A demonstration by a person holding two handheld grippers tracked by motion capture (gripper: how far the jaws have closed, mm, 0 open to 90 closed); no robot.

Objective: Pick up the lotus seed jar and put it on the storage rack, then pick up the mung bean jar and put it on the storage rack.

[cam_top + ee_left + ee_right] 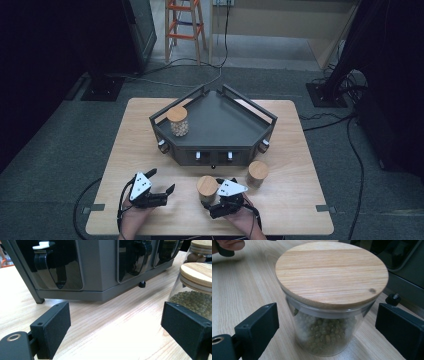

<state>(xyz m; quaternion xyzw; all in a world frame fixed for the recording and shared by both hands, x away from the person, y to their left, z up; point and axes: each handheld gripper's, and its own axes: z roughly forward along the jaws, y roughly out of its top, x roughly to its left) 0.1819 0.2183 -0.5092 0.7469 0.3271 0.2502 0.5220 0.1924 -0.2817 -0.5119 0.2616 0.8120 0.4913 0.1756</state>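
High view: the right tongs (216, 196) sit at the near edge of the wooden surface (300, 200), directly behind a glass jar of green beans (206, 187) with a wooden lid. The left tongs (161, 182) rest to the left, well apart from that jar, over bare wood.

Right gripper view: the jar of green beans (329, 315) stands upright between the two black jaws, which are spread wide with a gap on each side; nothing is grasped. The lid is seated flat on the jar.

Left gripper view: these jaws are likewise spread, with only the surface between them. The same jar (195, 290) appears at the right edge, just beyond the right jaw.

A dark grey corner rack (215, 130) stands at the middle of the surface, carrying a second jar (178, 121) with pale contents on its left side. A third jar (258, 173) stands just right of the green-bean jar, in front of the rack.
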